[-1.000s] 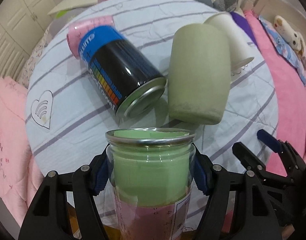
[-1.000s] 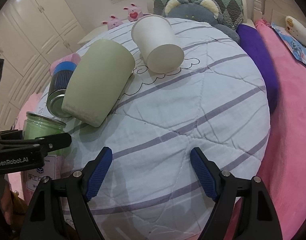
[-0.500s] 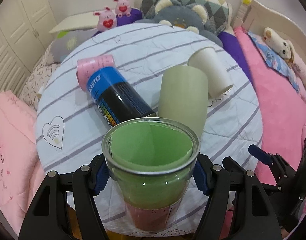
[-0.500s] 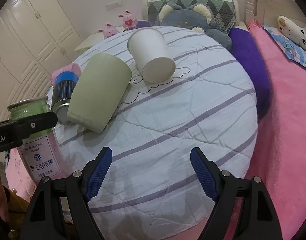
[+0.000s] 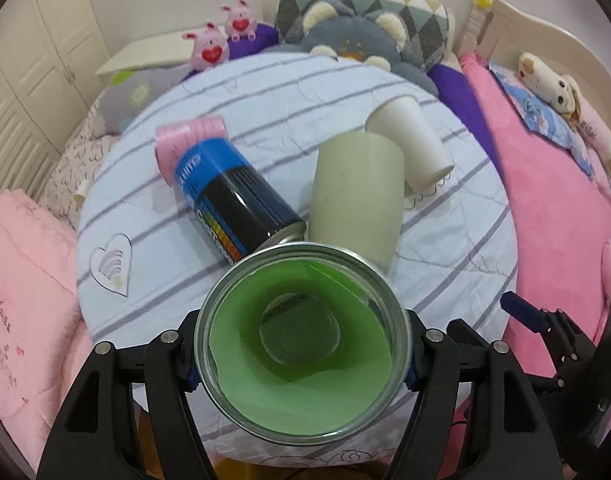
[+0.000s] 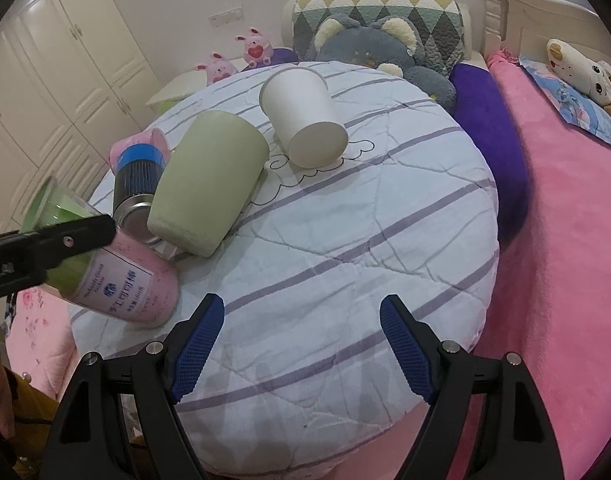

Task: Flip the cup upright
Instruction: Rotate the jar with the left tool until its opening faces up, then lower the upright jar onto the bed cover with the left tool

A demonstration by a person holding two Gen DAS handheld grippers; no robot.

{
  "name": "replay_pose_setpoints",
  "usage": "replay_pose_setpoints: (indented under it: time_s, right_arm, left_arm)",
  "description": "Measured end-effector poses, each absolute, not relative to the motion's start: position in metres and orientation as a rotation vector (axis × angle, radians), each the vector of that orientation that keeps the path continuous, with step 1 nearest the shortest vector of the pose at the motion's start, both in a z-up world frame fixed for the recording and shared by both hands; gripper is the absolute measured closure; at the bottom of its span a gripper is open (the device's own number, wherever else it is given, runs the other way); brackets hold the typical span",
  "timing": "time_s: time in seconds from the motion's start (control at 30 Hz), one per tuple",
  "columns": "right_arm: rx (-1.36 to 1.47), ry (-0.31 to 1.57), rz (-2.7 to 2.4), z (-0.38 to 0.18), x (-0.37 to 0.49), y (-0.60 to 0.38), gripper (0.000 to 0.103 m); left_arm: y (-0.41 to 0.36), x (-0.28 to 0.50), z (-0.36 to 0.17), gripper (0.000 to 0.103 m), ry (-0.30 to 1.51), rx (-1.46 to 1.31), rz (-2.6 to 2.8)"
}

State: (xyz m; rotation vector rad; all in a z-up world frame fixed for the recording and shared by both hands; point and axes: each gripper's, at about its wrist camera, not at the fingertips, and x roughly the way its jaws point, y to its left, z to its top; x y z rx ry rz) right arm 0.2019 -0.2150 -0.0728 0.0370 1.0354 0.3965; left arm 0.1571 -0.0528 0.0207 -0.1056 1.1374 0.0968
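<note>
My left gripper (image 5: 301,356) is shut on a clear glass cup (image 5: 301,364) with green and pink paper lining. Its mouth faces my left wrist camera. In the right wrist view the cup (image 6: 121,280) is tilted, its base low over the near left edge of the round table (image 6: 345,260). My right gripper (image 6: 301,344) is open and empty above the table's near edge. A pale green cup (image 5: 357,192), a white paper cup (image 5: 413,144), a blue and black can (image 5: 233,200) and a pink cup (image 5: 189,140) lie on their sides.
The round table has a white quilted cover with purple stripes. A pink bed (image 6: 565,220) lies to the right with plush toys (image 6: 385,48) and pillows behind. White wardrobe doors (image 6: 65,80) stand at the left. My right gripper shows at the right edge of the left wrist view (image 5: 545,328).
My left gripper has tipped the glass cup so its mouth turned toward the camera and its base swung down toward the table. My right gripper stayed open and nearly still.
</note>
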Motion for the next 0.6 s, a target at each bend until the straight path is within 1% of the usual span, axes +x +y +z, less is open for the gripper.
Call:
replay_pose_setpoints:
  time_s: [0.1, 0.13, 0.6]
  right_arm:
    - [0.033, 1.036, 0.392, -0.073, 0.197, -0.217, 0.021]
    - [0.033, 1.037, 0.390, -0.073, 0.196, -0.217, 0.021]
    - [0.029, 1.004, 0.349, -0.058, 0.173, -0.218, 0.021]
  left_arm:
    - [-0.054, 0.155, 0.020, 0.017, 1.132, -0.090, 0.103]
    - [-0.054, 0.153, 0.021, 0.017, 1.124, -0.087, 0.102]
    - [-0.055, 0.128, 0.030, 0.016, 1.087, -0.068, 0.074]
